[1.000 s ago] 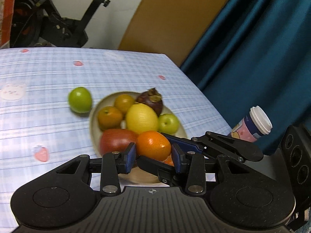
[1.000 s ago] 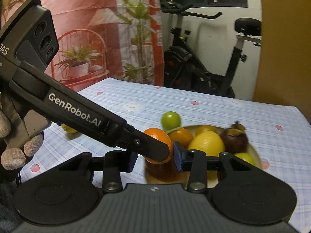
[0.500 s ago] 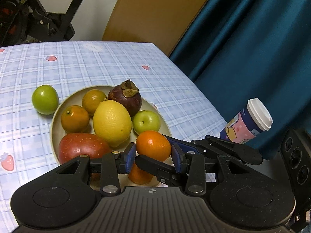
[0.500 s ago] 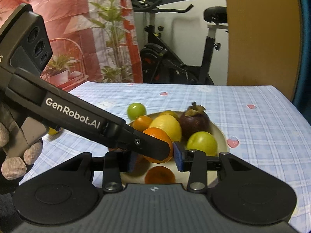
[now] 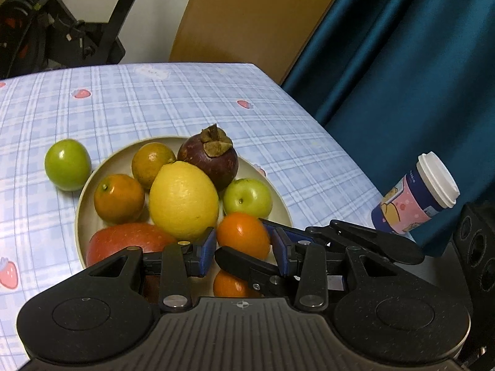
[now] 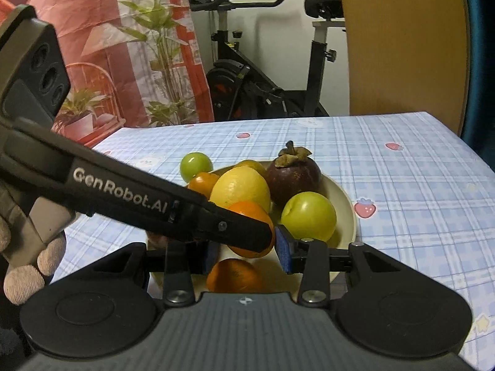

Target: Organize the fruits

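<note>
In the left wrist view the left gripper has its blue pads closed on a small orange, held just above the near edge of the plate, and the right gripper's fingers reach in from the right and pinch the same fruit from below and the side, so both sets of jaws stand narrow around it. I judge the orange light, firm but with a smooth, rounded skin that can roll out of flat pads, so the hold belongs across its widest middle, with gentle pressure to spare the peel. Below it another orange lies on the plate, and close behind are a lemon, a red apple, a green apple, a mangosteen and two more oranges, leaving little bare room to set it down. A green fruit sits on the tablecloth just outside the rim; a lidded paper cup stands well apart on the right. In the right wrist view the right gripper holds the orange, half hidden by the left gripper's long finger, which crosses in front; a gloved hand shows at the left edge. The crossed fingers themselves look like the main obstruction.
</note>
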Demonstrator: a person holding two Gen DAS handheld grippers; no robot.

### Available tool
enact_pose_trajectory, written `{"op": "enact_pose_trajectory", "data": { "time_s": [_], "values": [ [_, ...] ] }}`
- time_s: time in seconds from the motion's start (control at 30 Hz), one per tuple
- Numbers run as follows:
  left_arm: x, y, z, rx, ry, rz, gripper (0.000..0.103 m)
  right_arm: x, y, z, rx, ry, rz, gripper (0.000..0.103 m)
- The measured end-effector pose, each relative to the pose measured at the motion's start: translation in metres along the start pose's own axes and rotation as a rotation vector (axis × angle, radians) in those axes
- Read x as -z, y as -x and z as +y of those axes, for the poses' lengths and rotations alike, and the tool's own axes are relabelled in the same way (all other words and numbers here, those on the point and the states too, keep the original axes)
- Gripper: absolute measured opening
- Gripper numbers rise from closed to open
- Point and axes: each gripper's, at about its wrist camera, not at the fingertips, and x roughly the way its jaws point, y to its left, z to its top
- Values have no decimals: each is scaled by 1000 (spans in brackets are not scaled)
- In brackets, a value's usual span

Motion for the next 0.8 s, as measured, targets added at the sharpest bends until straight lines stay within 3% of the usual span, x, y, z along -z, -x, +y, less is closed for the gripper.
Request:
{"op": "enact_pose_trajectory", "data": {
  "time_s": [0.3, 0.4, 0.53, 0.8],
  "values": [
    [3, 3, -6, -40, -55, -24, 43, 2, -3, -9, 34, -54, 21, 42],
    [5, 10, -8, -65, -73, -42, 49, 2, -2, -8, 38, -55, 20, 43],
    [7, 25, -9, -96, -83, -91, 57, 1, 3, -5, 42, -57, 12, 44],
    [17, 60, -4, -166, -55, -189, 57, -2, 11, 4, 41, -47, -6, 52]
  ]
}}
